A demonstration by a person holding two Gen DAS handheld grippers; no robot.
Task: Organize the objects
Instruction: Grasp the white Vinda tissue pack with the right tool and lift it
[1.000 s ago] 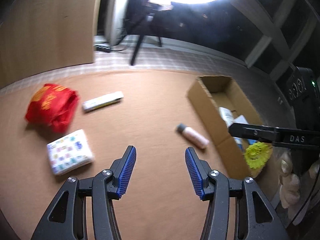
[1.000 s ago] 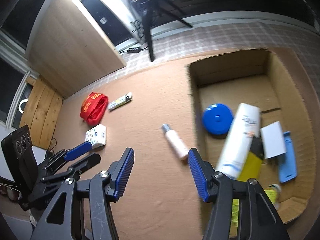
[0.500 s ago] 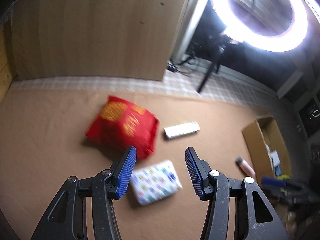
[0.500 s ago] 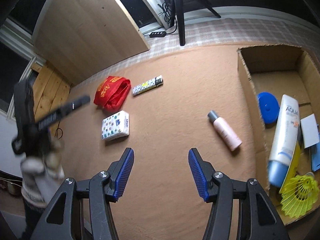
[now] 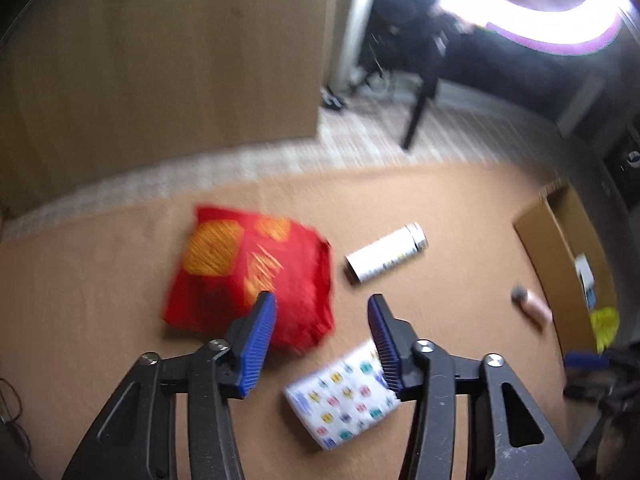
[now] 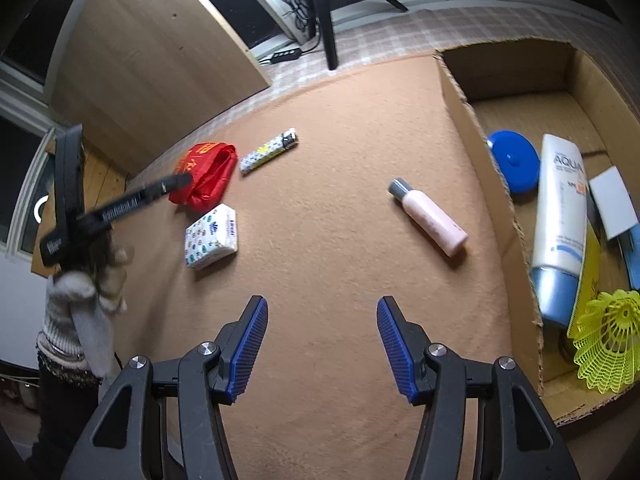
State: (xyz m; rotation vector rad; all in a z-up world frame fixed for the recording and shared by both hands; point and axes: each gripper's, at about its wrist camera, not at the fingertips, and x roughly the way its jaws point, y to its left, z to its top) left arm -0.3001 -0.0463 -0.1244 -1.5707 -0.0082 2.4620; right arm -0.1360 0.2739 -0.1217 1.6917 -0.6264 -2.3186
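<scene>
My left gripper [image 5: 322, 304] is open and empty, hovering over the near edge of a red bag [image 5: 252, 272] on the brown carpet, with a white patterned tissue pack [image 5: 344, 396] just below it and a white tube [image 5: 386, 254] to the right. In the right wrist view my right gripper [image 6: 322, 306] is open and empty above bare carpet. The red bag [image 6: 206, 176], tissue pack [image 6: 211, 236], patterned tube [image 6: 269, 151] and a pink bottle [image 6: 430, 218] lie ahead of it. The left gripper [image 6: 120, 204] shows at the left, over the bag.
An open cardboard box [image 6: 472, 120] at the right holds a blue lid [image 6: 514, 166], a white AQUA tube [image 6: 560, 220], a white card and a yellow shuttlecock [image 6: 608, 336]. The box also shows in the left wrist view [image 5: 560, 248]. A wooden panel [image 6: 160, 52] and tripod stand behind.
My left gripper has swung left from the box area and closed in on the red bag and tissue pack. My right gripper has drawn back from the box; the view shifted left.
</scene>
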